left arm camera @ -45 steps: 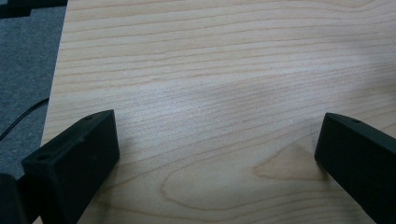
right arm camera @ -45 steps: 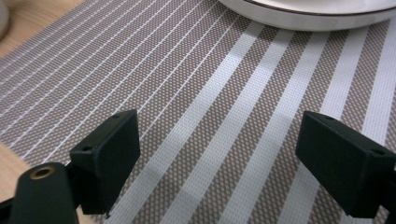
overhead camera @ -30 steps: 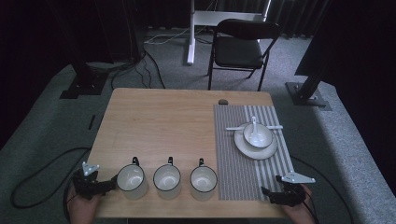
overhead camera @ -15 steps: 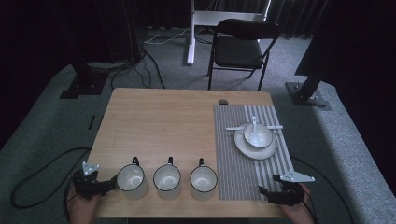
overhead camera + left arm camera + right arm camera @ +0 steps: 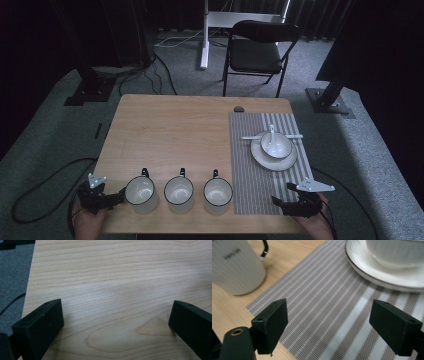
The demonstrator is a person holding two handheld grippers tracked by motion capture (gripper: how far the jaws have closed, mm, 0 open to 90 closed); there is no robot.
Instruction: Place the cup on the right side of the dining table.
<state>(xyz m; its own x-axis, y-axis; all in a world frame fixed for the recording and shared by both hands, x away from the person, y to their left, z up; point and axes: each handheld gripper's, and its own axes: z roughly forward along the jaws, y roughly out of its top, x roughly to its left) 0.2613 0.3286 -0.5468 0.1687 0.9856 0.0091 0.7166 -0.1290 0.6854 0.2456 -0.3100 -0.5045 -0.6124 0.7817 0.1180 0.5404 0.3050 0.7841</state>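
Mugs are lined up in a row of three along the desk's [image 5: 170,125] near edge: the left mug [image 5: 140,193], the middle mug [image 5: 179,192] and the right mug [image 5: 218,193], all upright, handles turned toward twelve o'clock. The left hand-held gripper [image 5: 119,195] is held just beside the left mug at its nine o'clock, jaws spread wide over bare wood. The right hand-held gripper [image 5: 276,202] is held at the near edge of the striped placemat [image 5: 250,165], jaws wide apart and nothing between them. At one o'clock from the right mug, a bowl [image 5: 275,145] with a spoon [image 5: 271,133] is seen on a saucer [image 5: 260,159].
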